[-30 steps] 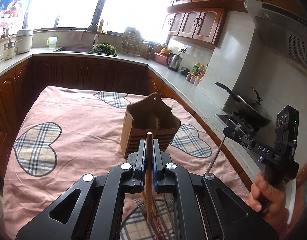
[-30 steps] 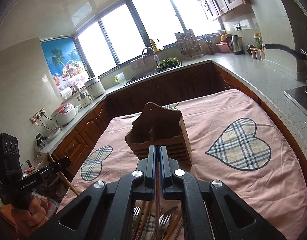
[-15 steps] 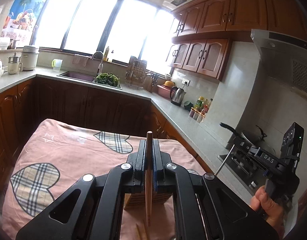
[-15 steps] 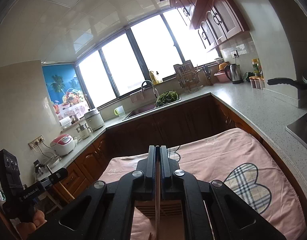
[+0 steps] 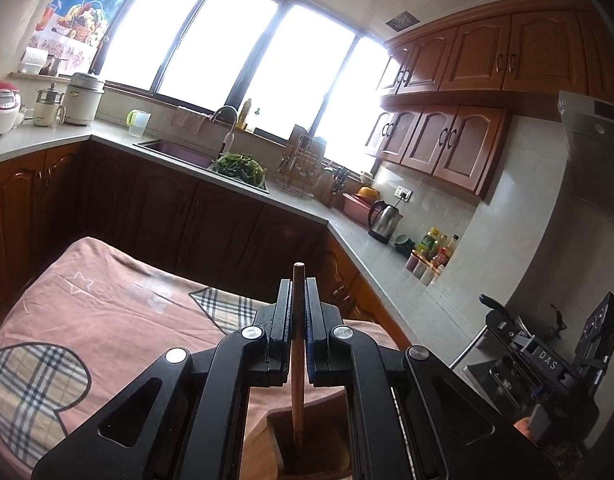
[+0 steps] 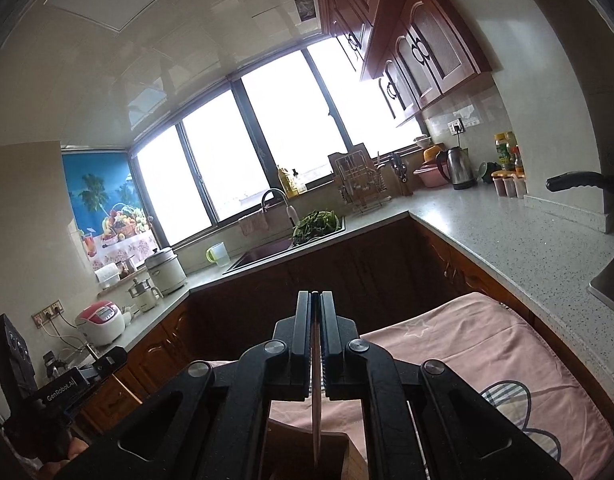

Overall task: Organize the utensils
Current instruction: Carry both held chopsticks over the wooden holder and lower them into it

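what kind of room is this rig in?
A home kitchen, almost certainly: sink with faucet under the windows, wooden wall cabinets, an electric kettle and rice cooker on the countertop.

A wooden holder [image 5: 307,440] stands on the cloth-covered table [image 5: 107,320]; behind it the counter [image 5: 367,248] carries a sink [image 5: 175,152], with a kettle [image 5: 383,220] further right.

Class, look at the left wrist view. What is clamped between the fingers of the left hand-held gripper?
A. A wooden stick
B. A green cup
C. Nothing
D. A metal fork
A: a slim wooden stick stands upright between the shut fingers of the left hand-held gripper, its lower end reaching down into the wooden holder on the pink cloth.
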